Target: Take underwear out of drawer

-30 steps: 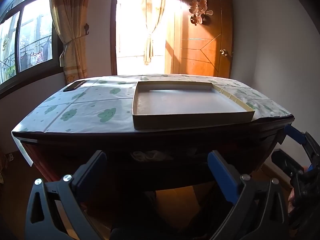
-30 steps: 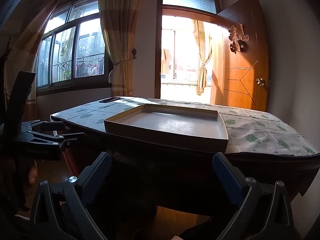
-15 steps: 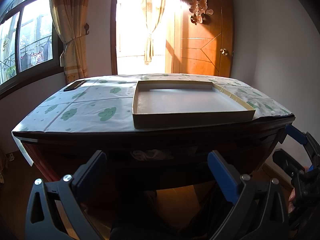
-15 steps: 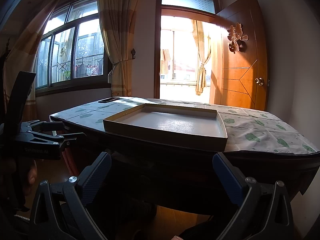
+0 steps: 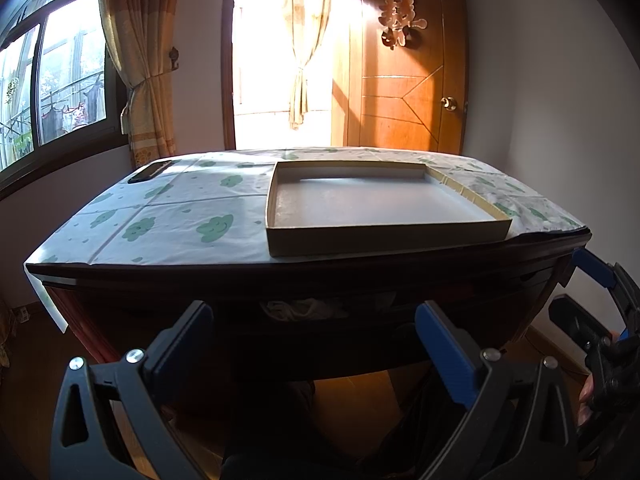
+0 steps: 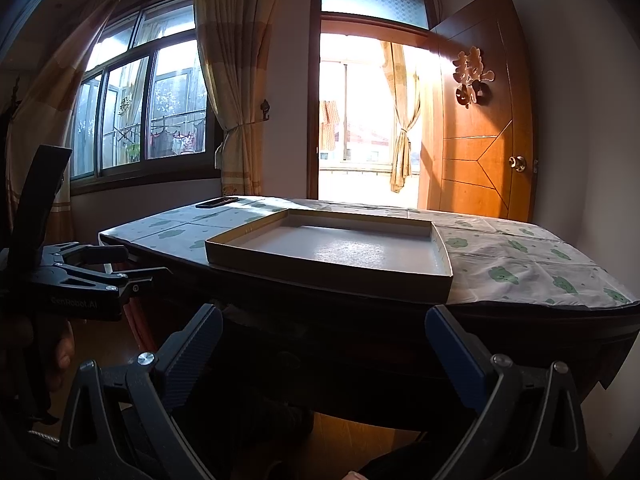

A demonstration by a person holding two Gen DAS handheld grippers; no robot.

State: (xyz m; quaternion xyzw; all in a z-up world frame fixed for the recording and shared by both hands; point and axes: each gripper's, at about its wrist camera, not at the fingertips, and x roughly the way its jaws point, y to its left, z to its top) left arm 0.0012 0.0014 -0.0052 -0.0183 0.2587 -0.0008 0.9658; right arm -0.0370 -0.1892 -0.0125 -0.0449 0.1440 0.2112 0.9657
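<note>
A dark wooden table has a drawer standing open under its front edge. Pale crumpled underwear lies inside it, partly in shadow. My left gripper is open and empty, just in front of the drawer. My right gripper is open and empty, before the table's dark front, where the drawer is too dark to make out. The right gripper shows at the right edge of the left wrist view. The left gripper's fingers show at the left of the right wrist view.
A shallow cardboard tray lies on the cloud-patterned tablecloth. A black phone lies at the far left corner. Behind are a window, curtains, a bright doorway and an open wooden door. Wooden floor lies below.
Almost nothing. Both views have shifted very slightly; the grippers stay open in front of the table.
</note>
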